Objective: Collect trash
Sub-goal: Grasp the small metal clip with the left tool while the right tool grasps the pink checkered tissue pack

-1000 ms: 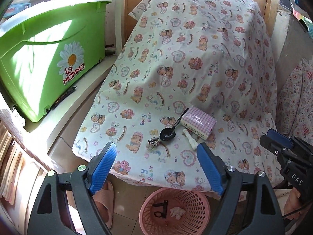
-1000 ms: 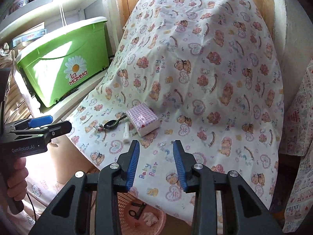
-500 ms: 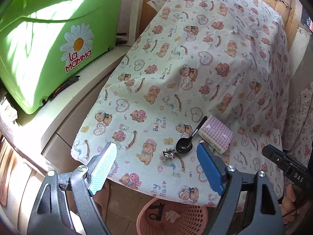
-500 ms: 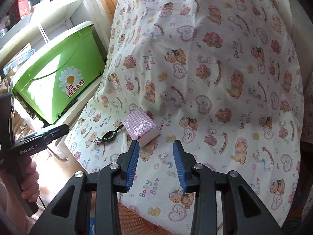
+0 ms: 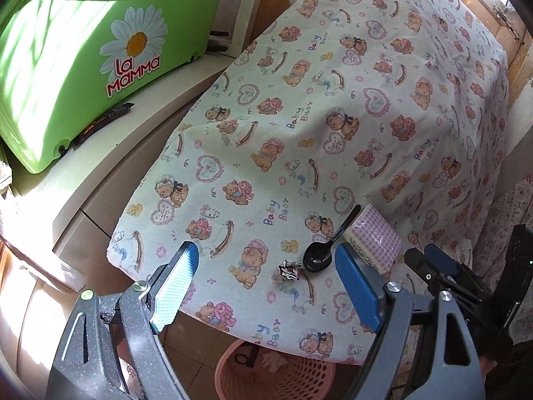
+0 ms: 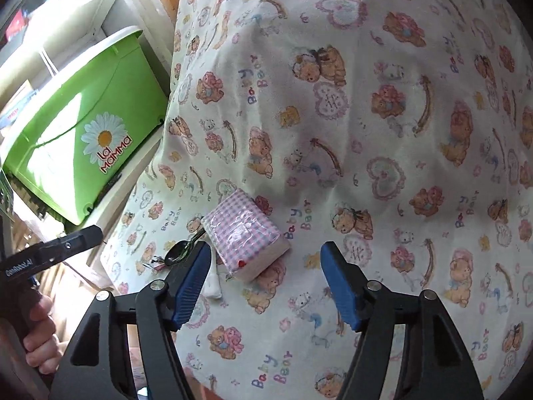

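Note:
On the teddy-bear cloth (image 5: 299,153) lie a crumpled wrapper (image 5: 289,270), a black plastic spoon (image 5: 318,260) and a pink checked tissue pack (image 5: 374,240). My left gripper (image 5: 266,286) is open just above the cloth's front edge, and the wrapper sits slightly ahead of its gap. My right gripper (image 6: 266,286) has its jaws opening with nothing between them. The tissue pack (image 6: 245,233) lies just ahead of its left finger. A small white stick (image 6: 213,283) rests beside that finger. The spoon (image 6: 176,255) and wrapper (image 6: 156,261) lie further left.
A pink mesh basket (image 5: 276,373) with some scraps inside stands on the floor under the cloth's front edge. A green La Mamma bin (image 5: 83,50) sits on a white ledge to the left. A hand (image 6: 36,333) holds the left gripper (image 6: 50,250).
Both grippers have come down closer to the cloth and the items. The right jaws have spread much wider. The basket has dropped out of the right wrist view.

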The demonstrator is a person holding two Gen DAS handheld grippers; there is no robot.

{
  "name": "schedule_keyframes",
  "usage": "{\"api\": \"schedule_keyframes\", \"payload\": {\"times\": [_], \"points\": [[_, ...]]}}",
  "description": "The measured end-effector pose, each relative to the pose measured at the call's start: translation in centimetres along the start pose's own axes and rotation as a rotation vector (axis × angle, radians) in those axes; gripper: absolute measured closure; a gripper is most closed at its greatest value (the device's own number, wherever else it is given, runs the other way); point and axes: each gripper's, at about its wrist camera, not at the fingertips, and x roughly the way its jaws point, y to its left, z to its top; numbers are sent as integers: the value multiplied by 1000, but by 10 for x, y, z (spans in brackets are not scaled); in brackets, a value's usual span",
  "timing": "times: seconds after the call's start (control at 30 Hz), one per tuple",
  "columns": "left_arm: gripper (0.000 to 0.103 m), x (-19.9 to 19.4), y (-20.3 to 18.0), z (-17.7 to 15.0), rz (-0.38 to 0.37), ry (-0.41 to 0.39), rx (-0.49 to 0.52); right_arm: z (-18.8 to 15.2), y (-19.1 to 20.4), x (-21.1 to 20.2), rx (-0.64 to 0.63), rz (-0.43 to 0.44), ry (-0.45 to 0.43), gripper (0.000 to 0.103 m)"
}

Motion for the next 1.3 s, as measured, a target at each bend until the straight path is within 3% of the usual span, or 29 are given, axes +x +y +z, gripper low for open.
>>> {"api": "schedule_keyframes", "payload": {"times": [0.27, 0.4, 0.57, 0.73, 0.97, 1.1, 1.3], "points": [[24, 13, 5, -5, 3, 76, 2, 6, 33, 39, -152, -74, 31, 31], [56, 24, 1, -6, -18, 143, 20, 5, 39, 50, -185, -85, 37, 31], [60, 36, -2, -8, -81, 196, -2, 3, 43, 56, -219, -96, 31, 31], [66, 45, -9, -9, -102, 224, -15, 4, 35, 51, -162, -68, 23, 40], [89, 56, -21, -6, -83, 233, -15, 7, 18, 16, -83, -65, -50, 40], [90, 64, -27, -5, -36, 221, -5, 5, 15, 0, -77, -55, -59, 40], [90, 74, -28, -10, -42, 247, -31, 0, 17, -11, -113, -67, -67, 40]]}}
